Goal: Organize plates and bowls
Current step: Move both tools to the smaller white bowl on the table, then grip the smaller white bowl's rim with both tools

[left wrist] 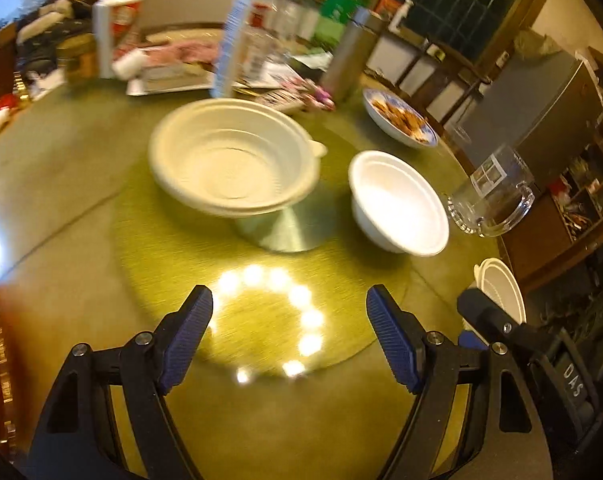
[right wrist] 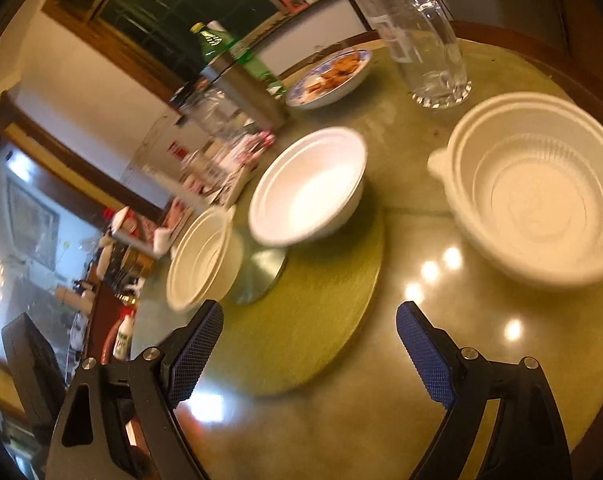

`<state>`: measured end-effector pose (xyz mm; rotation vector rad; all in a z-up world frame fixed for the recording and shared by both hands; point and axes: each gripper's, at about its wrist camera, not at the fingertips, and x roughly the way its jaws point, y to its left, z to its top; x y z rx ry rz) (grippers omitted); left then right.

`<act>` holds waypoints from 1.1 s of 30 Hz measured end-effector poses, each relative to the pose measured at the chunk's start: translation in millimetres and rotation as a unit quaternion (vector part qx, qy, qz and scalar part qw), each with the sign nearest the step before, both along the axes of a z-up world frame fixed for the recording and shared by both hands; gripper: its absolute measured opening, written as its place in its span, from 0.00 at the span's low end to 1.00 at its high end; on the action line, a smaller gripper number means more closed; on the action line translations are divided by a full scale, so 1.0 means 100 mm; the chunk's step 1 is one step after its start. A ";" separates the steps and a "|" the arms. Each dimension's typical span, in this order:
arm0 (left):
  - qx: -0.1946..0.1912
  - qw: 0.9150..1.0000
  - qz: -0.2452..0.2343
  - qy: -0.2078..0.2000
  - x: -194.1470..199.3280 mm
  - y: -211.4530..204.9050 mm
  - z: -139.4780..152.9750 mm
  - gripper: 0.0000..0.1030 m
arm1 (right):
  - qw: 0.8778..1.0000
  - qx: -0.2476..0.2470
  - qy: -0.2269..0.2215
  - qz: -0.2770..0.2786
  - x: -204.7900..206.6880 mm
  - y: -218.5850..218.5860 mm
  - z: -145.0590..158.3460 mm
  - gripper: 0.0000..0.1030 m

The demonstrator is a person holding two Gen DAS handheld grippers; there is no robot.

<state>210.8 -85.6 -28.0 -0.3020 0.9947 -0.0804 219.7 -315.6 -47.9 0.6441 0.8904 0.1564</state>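
Left wrist: left gripper (left wrist: 289, 312) wide open, nothing between the pads, above the green turntable (left wrist: 173, 280). Cream bowl (left wrist: 231, 156) at the turntable's centre over the hub; white bowl (left wrist: 399, 202) on its right edge; glass mug (left wrist: 491, 196) just beyond.

Right wrist: right gripper (right wrist: 309, 332) wide open, empty. Second cream bowl (right wrist: 535, 190) sits off the turntable, to its right, on the table (right wrist: 381, 420).

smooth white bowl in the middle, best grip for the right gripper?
Probably the rim. The white bowl stands upright, open side up and empty, with a thin lip around a wide mouth: too wide to span, so one finger inside and one outside the near wall. Come from above on the side facing the right gripper, whose jaws are open and empty. That side is clear of the ribbed bowl.
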 end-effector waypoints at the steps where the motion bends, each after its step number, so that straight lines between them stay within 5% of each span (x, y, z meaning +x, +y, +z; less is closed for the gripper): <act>1: 0.001 1.000 -0.001 0.002 0.05 -0.06 -0.01 0.77 | 1.000 -0.002 0.004 -0.004 0.12 -0.06 0.02 0.83; 18: 0.070 0.997 0.021 0.014 0.75 -0.61 -0.35 0.77 | 0.995 -0.066 0.071 -0.017 1.18 -0.29 -0.19 0.58; 20: 0.068 0.997 0.024 0.013 0.77 -0.59 -0.36 0.76 | 0.995 -0.066 0.078 -0.017 1.19 -0.29 -0.22 0.46; 21: 0.070 0.997 0.024 0.011 0.77 -0.58 -0.36 0.73 | 0.994 -0.067 0.082 -0.013 1.21 -0.27 -0.25 0.41; 23: 0.081 0.997 0.009 0.009 0.80 -0.61 -0.37 0.41 | 0.993 -0.071 0.089 -0.009 1.21 -0.25 -0.29 0.16; 26: 0.086 0.996 -0.029 0.008 0.77 -0.67 -0.36 0.18 | 0.994 -0.057 0.090 0.010 1.18 -0.20 -0.34 0.07; 33: 0.056 0.997 -0.049 0.026 0.58 -0.56 -0.24 0.15 | 0.996 -0.051 0.074 0.020 0.89 -0.15 -0.20 0.06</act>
